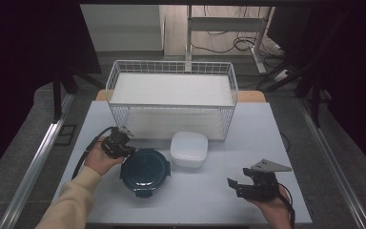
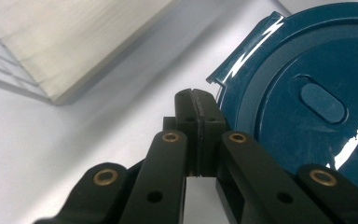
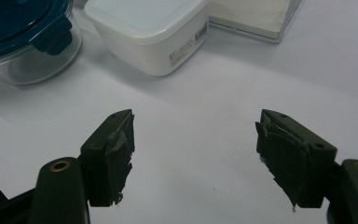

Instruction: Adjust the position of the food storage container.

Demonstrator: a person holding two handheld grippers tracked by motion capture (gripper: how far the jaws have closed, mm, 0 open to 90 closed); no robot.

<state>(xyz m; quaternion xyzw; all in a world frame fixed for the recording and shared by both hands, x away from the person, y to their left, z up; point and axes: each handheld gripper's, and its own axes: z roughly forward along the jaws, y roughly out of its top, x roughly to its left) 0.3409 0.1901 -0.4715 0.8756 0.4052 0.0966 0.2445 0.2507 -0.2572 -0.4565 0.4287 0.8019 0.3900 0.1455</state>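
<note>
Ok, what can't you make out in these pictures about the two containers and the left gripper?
- Round glass container with blue lid: contents hidden by the lid in the high view; cut off by the frame edge in the right gripper view.
- White lidded box: opaque, so the inside is hidden; label print too small to read.
- Left gripper: fingers pressed together; whether they touch the lid's rim is unclear.

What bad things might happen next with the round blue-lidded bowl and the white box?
1. The left gripper, shut with nothing between its fingers, sits right at the rim of the blue lid. A push there might slide the round glass container into the white box close beside it.
2. The right gripper is open and well short of both containers, so it likely could not steady them quickly.
</note>
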